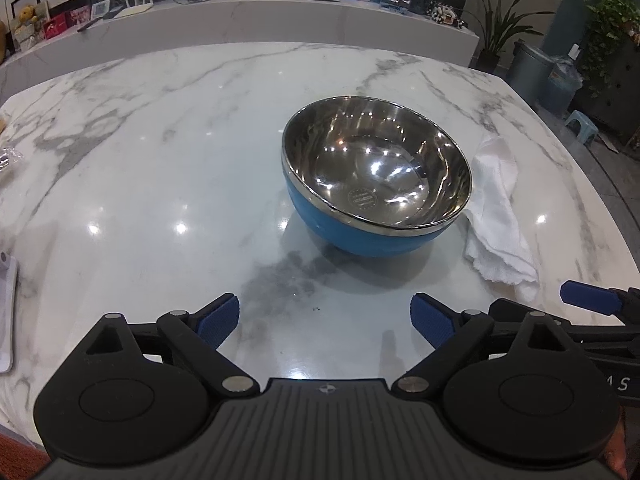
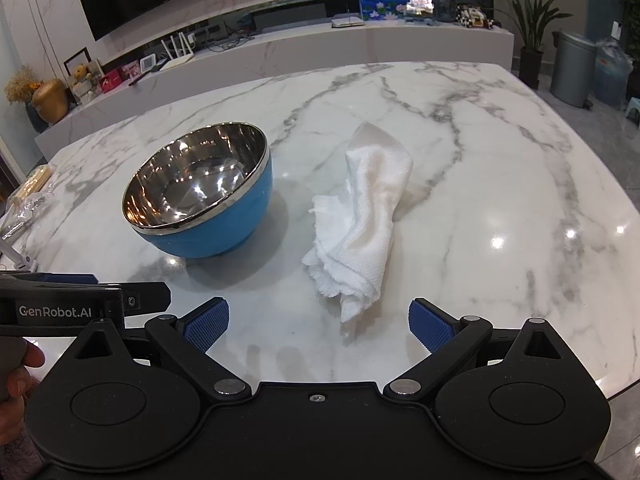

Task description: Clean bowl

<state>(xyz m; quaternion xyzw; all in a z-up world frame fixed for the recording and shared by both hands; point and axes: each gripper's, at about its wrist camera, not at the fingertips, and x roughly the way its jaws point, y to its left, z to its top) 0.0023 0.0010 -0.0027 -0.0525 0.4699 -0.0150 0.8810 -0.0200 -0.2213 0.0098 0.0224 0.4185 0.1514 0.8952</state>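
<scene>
A bowl with a blue outside and shiny steel inside stands upright on the marble table. It also shows in the right wrist view. A crumpled white paper towel lies just right of the bowl, and shows in the right wrist view. My left gripper is open and empty, short of the bowl. My right gripper is open and empty, just short of the towel's near end. The right gripper's blue fingertip shows at the left view's right edge.
A white object lies at the table's left edge, with clear plastic packaging further back. Behind the table runs a low marble shelf with a router, pictures and toys. A bin and plants stand at right.
</scene>
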